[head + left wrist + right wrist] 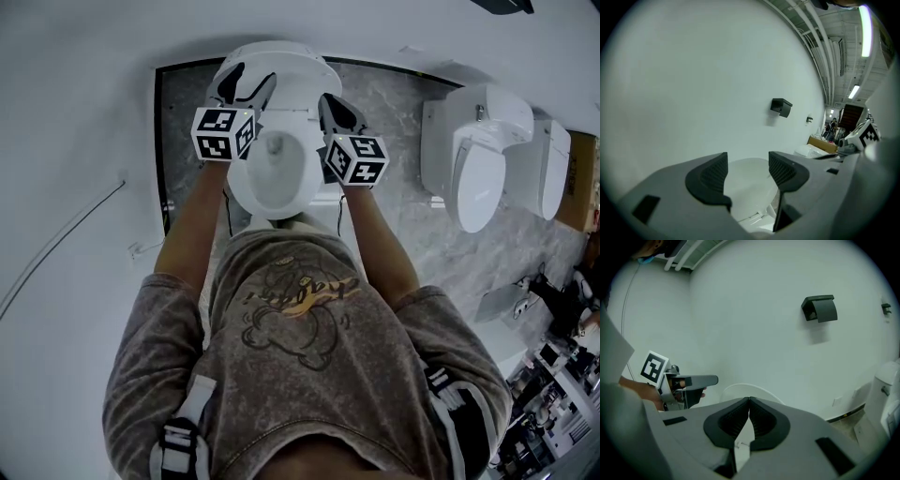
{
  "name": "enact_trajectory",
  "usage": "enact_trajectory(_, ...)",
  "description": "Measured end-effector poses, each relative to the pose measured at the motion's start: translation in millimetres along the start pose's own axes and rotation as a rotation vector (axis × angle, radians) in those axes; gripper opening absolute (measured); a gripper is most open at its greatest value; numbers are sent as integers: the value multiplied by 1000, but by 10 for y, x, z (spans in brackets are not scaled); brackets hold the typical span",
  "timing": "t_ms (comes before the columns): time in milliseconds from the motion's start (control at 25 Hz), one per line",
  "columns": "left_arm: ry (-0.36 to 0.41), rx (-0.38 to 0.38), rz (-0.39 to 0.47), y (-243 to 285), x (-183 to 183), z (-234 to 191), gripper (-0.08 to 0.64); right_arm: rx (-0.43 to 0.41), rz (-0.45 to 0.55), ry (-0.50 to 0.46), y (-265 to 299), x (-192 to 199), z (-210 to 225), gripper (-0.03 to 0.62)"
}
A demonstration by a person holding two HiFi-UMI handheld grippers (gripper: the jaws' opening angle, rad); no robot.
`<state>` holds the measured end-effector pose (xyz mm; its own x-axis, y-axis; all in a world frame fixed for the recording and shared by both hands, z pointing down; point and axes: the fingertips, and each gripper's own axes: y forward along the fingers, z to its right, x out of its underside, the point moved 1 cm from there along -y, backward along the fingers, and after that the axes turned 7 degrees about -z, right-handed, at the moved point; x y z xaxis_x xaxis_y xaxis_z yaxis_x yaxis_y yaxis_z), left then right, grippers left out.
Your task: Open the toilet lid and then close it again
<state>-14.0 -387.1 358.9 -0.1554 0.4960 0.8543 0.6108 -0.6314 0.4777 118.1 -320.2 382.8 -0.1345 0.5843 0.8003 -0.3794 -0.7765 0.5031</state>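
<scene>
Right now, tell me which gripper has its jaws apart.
The left gripper: its jaws stand wide apart, while the right gripper has them pressed together.

The toilet (274, 173) is set at the left end of the floor strip (394, 103), against the wall (84, 112), with its lid (281, 58) stood up behind the bowl. The left gripper (246, 94) is held over the bowl's left rim and the right gripper (330, 108) over its right rim. Two further toilets (478, 159) are placed well apart to the right, and a holder (819, 309) is mounted on the wall above and right of the lid.
</scene>
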Motion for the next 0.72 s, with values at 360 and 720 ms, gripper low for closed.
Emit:
enact_trajectory(360, 68, 9, -95, 595, -33, -241, 267, 30, 0, 30, -130, 83, 88, 28)
enact_trajectory(720, -13, 61, -150, 677, 104, -253, 267, 53, -1, 32, -266, 176, 120, 28)
